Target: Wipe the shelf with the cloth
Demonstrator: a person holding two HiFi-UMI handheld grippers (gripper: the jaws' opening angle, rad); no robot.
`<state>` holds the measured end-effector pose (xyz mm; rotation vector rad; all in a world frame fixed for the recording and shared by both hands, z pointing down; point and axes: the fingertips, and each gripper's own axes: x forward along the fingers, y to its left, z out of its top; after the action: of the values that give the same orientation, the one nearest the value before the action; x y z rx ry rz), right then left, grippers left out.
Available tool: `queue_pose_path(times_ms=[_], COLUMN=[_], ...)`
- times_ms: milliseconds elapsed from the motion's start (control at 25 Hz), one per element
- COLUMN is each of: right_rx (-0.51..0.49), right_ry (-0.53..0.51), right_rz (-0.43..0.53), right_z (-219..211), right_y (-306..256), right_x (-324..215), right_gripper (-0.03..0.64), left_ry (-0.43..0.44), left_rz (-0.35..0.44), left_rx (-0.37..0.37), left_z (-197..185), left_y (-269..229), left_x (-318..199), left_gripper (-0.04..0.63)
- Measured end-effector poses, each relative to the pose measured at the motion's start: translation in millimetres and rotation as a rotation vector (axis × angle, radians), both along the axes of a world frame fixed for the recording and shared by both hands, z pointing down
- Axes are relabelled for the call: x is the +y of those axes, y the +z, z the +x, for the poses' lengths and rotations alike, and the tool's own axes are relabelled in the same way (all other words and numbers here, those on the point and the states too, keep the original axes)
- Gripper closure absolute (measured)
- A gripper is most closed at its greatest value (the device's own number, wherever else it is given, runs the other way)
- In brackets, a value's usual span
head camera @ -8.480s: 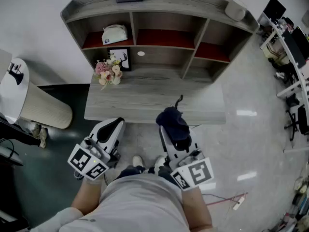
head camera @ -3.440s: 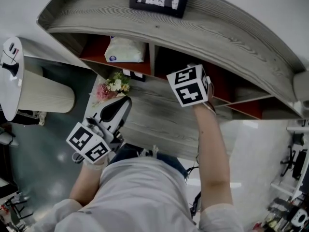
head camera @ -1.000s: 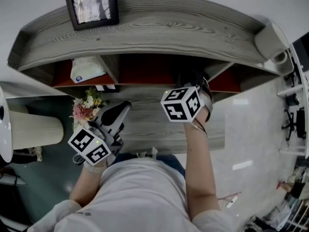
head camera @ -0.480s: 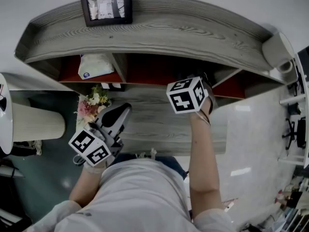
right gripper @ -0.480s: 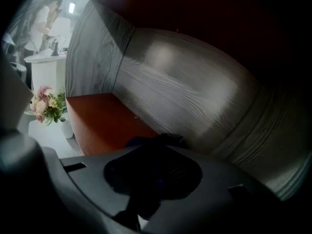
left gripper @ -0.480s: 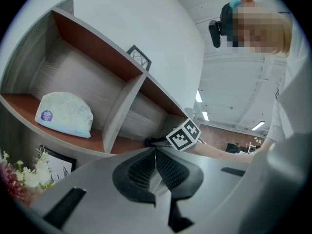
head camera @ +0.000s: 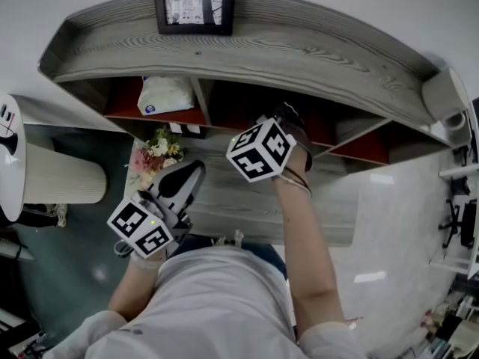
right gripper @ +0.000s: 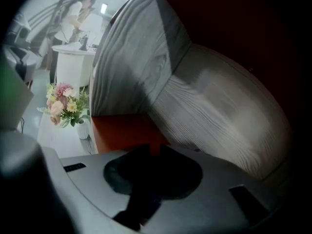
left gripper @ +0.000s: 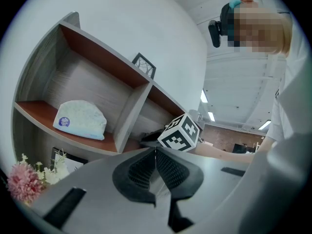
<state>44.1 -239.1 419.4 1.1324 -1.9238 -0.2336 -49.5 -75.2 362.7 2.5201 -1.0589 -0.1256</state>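
The right gripper (right gripper: 152,151) is clenched on the dark cloth (head camera: 287,114) inside the shelf's (head camera: 299,51) middle compartment. The left gripper (left gripper: 156,154) is closed and empty, in front of the shelf.

I note a picture frame (head camera: 194,4) atop the shelf (head camera: 299,47), a packet (head camera: 166,94) in the left compartment beneath it, and flowers (head camera: 159,149) on the desk (head camera: 247,200) below. My right gripper (right gripper: 152,149), with the cloth (right gripper: 156,172), sits in the middle compartment.

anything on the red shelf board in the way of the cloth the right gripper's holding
Nothing visible does. The right gripper is shut on the dark cloth, and the red shelf board ahead of it looks bare up to the wooden divider. The white pack lies in the next compartment, beyond that divider.
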Motion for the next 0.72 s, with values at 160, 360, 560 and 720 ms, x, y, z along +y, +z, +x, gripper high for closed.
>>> queue_pose_path(times_ms=[160,360,560,720], right_rx=[-0.032,-0.107,-0.161,-0.15], right_ry=[-0.069,-0.16,-0.136,-0.063], right_rz=[0.003,0.002,0.053,0.065], right_z=[-30,-60,-47,-17], right_y=[-2,-10,-31,-38], right_x=[2,11,14,7], right_gripper=[0.549,0.548,0.535,0.417], left_ry=[-0.031,-0.06,-0.066,-0.053], left_rz=[0.0,-0.007,-0.001,0.002], left_rx=[0.002,0.002,0.001,-0.002], left_z=[-10,-20,-21,-15], left_y=[0,2,-1,-1], left_x=[2,2,-1,-3], left_gripper=[0.578,0.578,0.578,0.578])
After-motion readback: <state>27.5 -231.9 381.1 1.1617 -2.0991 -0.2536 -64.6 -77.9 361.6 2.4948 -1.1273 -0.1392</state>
